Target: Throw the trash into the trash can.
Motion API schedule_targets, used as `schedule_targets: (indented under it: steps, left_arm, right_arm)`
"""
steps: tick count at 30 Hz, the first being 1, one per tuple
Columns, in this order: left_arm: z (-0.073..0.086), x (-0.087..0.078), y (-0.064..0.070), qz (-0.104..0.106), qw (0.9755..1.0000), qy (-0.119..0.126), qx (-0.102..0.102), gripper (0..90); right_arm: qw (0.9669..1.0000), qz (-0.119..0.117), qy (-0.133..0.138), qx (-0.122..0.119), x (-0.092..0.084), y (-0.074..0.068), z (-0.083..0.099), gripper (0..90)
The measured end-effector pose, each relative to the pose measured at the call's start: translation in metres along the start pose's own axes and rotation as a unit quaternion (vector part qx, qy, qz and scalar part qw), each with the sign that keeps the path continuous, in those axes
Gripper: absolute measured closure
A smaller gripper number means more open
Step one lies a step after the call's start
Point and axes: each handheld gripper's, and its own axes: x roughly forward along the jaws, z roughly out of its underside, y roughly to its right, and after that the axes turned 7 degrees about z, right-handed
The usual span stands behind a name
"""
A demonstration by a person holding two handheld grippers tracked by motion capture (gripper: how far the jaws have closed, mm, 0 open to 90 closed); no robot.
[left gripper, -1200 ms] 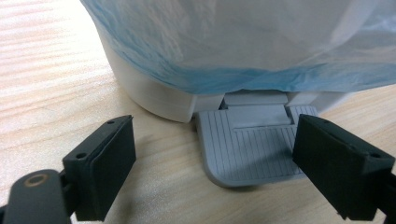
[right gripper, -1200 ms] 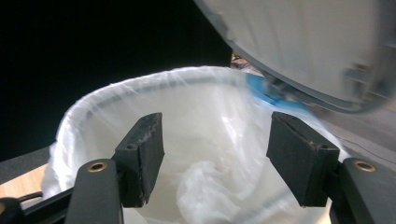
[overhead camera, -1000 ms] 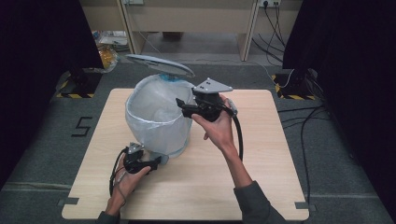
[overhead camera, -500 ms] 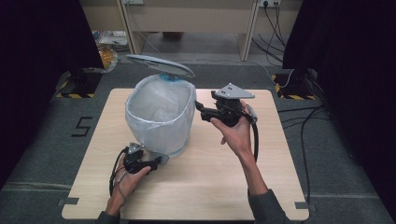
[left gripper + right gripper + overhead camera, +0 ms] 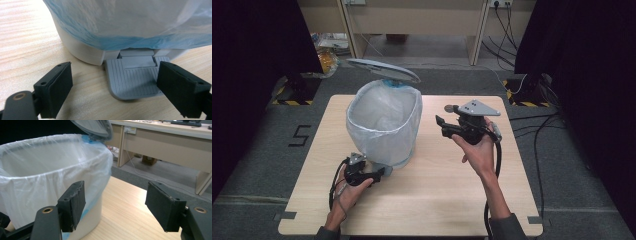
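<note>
High view puts the bin [image 5: 384, 125] toward the back left of the counter [image 5: 432, 200], standing upright with its lid [image 5: 383, 70] raised behind it. A clear bag [image 5: 382, 107] lines it, the edge folded down over the rim all round, with a blue band showing lower on the wall. As far as can be seen the bag is empty. So the lining looks done, and the lid is up.

Left gripper view shows the grey ribbed pedal [image 5: 136, 77] sticking out from the foot of the bin, flat on the counter. The left gripper [image 5: 113, 87] lies low just in front of it with its fingers [image 5: 56, 86] spread wide; the pedal sits between them, nearer the far finger, and neither clearly touches it. With the lid up, I judge that the gripper bears on the pedal, though the contact itself is not visible.

Right gripper [image 5: 447, 125] is held up off the counter, to the right of the bin and apart from it, pointing at the bag's side. Its fingers [image 5: 73, 203] are also wide apart and hold nothing.

What is left, I judge, is either to drop something in or to let the lid fall shut; nothing to drop lies on the counter.
</note>
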Motion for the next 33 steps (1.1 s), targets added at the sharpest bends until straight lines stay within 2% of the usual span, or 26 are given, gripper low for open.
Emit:
schedule_targets:
  steps: [10, 13, 21, 28, 33]
  left_arm:
    - [0.0, 0.0, 0.0, 0.0, 1.0, 0.0, 0.0, 12.4]
    - [0.0, 0.0, 0.0, 0.0, 1.0, 0.001, 0.0, 12.4]
    - [0.0, 0.0, 0.0, 0.0, 1.0, 0.001, 0.0, 12.4]
    - [0.0, 0.0, 0.0, 0.0, 1.0, 0.002, -0.003, 12.4]
    - [0.0, 0.0, 0.0, 0.0, 1.0, 0.001, -0.002, 12.4]
  right_arm:
    - [0.9999, 0.009, -0.011, 0.008, -0.007, 0.012, 0.024, 31.6]
    - [0.9997, 0.015, -0.018, 0.003, -0.007, 0.014, 0.035, 31.1]
    - [0.9992, 0.024, -0.03, 0.01, -0.006, 0.018, 0.06, 30.0]
    - [0.9987, 0.034, -0.036, -0.008, -0.008, 0.015, 0.077, 29.5]
    - [0.998, 0.037, -0.049, -0.012, -0.007, 0.014, 0.09, 29.0]
